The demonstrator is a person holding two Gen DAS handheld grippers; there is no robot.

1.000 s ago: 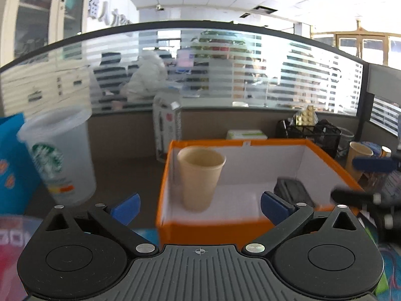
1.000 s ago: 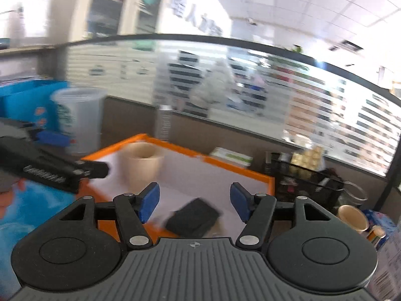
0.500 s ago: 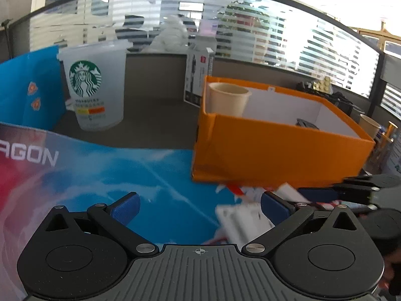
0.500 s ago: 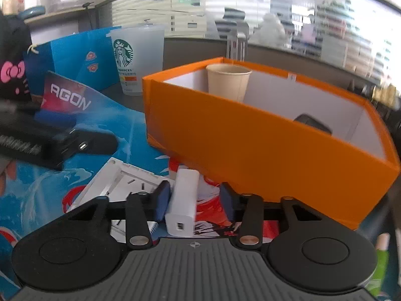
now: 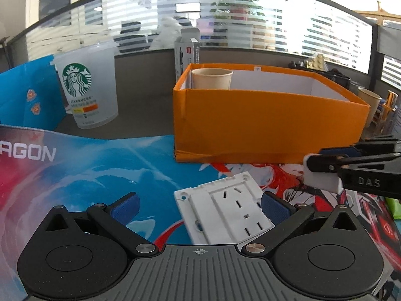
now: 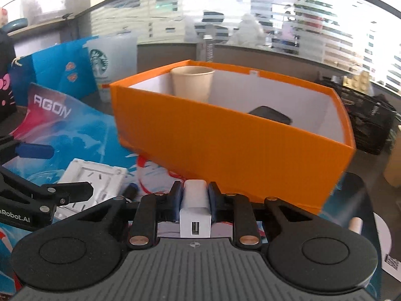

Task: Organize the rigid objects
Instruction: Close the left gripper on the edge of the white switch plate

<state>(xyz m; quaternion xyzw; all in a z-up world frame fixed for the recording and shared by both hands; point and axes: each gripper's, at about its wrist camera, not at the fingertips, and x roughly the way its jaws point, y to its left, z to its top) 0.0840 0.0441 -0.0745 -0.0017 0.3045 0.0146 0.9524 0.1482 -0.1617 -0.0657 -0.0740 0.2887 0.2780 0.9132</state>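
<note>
**Charger pinched, socket plate waiting**

Right tool [image 6: 194, 198] has just been closing and its pads are now pressed on the white USB charger [image 6: 195, 208], down low just in front of the orange box [image 6: 225, 148]. Left tool [image 5: 199, 204] is spread wide over the white socket plate [image 5: 225, 208], which lies flat on the blue AGON mat [image 5: 82, 160]; right pad sits at its edge. Inside the box: a paper cup [image 6: 192, 82] far left, a black object [image 6: 270, 115] right. A Starbucks cup [image 5: 86, 92] stands far left, a blue bag [image 5: 25, 100] beside it.
</note>
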